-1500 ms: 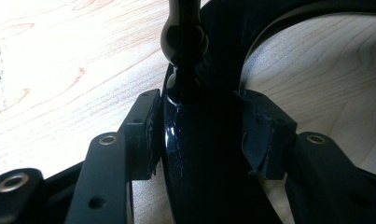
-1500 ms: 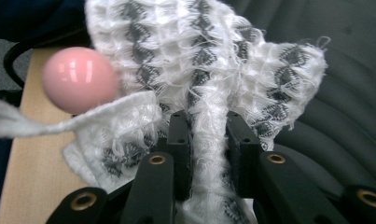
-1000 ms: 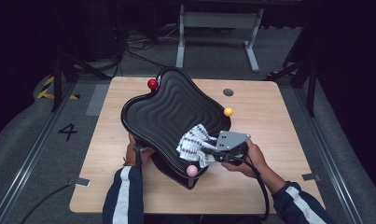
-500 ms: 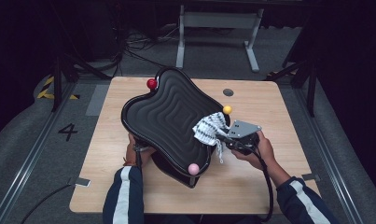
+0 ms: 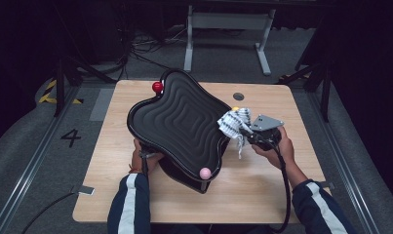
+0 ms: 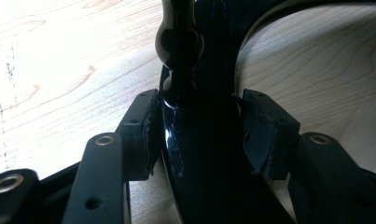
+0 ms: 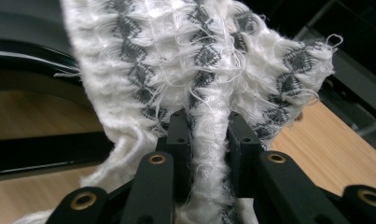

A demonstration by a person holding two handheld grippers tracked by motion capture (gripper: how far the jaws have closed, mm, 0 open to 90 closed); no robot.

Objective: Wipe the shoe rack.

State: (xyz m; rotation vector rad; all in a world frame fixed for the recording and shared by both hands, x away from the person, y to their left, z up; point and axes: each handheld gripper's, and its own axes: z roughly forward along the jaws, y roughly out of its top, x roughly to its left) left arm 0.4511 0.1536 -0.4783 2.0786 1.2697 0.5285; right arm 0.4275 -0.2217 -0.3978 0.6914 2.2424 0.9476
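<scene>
From the high view, a big black wavy-edged tray (image 5: 177,124) stands tilted near the middle of the table (image 5: 111,165), with a red ball (image 5: 157,87) at its 11 o'clock corner, a pink ball (image 5: 205,172) at its 5 o'clock corner and a yellow ball (image 5: 236,109) peeping out at 3 o'clock behind a cloth (image 5: 234,124). The white cloth with grey diamonds lies against the tray's 3 o'clock rim, bunched in the right gripper (image 5: 246,132), which a hand brings in from 4 o'clock. The left gripper (image 5: 146,157) sits under the tray's 7 o'clock edge, mostly hidden by the tray and the hand. In the left gripper view, the left gripper (image 6: 197,135) is clamped on a glossy black stem (image 6: 195,154) of the tray's underside, one pad pressed on each flank, with pale wood of the table at 10 and 2 o'clock. In the right gripper view, the right gripper (image 7: 208,140) is closed on a fold of the cloth (image 7: 195,56), which fans out toward 12 o'clock, with the tray's dark rim (image 7: 31,51) at 9 o'clock and table wood at 4 o'clock
</scene>
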